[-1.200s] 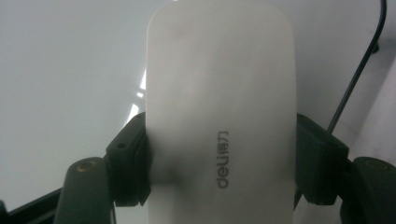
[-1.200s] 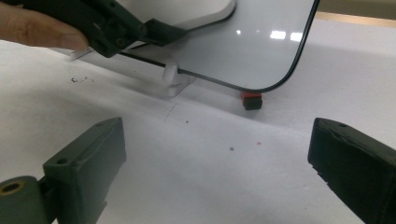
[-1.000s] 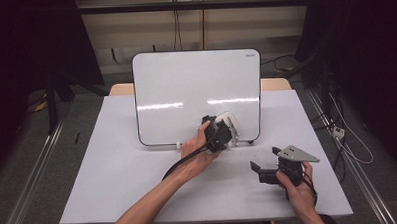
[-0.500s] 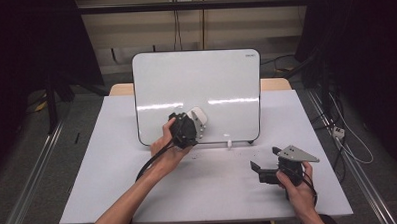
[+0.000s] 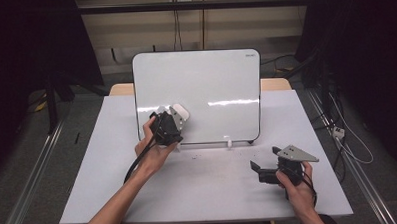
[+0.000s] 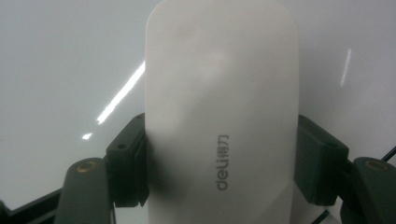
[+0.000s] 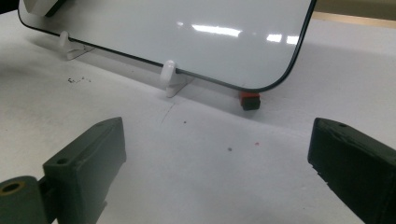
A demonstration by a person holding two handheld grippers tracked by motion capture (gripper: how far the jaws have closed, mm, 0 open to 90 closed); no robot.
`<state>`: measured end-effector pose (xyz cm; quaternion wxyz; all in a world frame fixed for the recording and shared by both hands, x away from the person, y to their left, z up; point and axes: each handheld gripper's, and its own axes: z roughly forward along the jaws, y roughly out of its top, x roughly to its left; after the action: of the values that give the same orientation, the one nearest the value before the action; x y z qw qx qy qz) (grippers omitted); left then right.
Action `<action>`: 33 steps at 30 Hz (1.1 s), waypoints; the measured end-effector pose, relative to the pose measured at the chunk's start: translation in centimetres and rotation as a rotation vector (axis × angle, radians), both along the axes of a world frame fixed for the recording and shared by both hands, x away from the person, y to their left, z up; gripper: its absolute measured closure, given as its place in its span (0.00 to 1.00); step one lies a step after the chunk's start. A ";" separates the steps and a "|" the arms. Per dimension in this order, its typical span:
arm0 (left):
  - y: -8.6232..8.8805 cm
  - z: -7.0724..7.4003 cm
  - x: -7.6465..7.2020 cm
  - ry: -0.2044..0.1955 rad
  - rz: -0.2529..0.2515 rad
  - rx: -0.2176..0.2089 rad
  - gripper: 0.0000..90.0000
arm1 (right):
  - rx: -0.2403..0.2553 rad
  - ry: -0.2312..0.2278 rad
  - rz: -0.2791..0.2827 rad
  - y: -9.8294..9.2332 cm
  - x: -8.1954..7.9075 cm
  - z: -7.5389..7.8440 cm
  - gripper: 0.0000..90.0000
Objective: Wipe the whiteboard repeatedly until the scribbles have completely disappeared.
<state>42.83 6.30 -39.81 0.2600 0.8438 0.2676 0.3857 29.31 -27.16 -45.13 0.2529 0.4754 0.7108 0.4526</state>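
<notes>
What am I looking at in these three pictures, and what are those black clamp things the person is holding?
A person holds a two-jaw tool in each hand. The high view looks down on the white table, where a glossy white whiteboard stands upright on small white clips. The other two pictures come from cameras riding on each tool. The left gripper is clamped on a white rounded plastic eraser held against the board. The right gripper rests on the table with jaws open, holding nothing. A small red-and-black piece sits under the board's corner.
</notes>
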 end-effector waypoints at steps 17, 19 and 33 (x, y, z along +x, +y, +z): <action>-11.3 -1.4 -1.9 -0.039 -0.165 0.145 0.35 | 0.000 -0.004 0.007 0.0 -0.1 0.1 0.05; -12.0 -1.4 -2.0 -0.043 -0.171 0.160 0.35 | 0.000 -0.004 0.007 0.0 -0.1 0.0 0.05; -12.5 -1.5 -2.3 -0.035 -0.282 0.186 0.35 | 0.001 -0.003 0.008 0.0 -0.1 0.0 0.05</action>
<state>40.54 -6.23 -41.36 0.2370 0.8866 0.1054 0.3830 29.25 -27.17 -45.11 0.2520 0.4717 0.7122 0.4548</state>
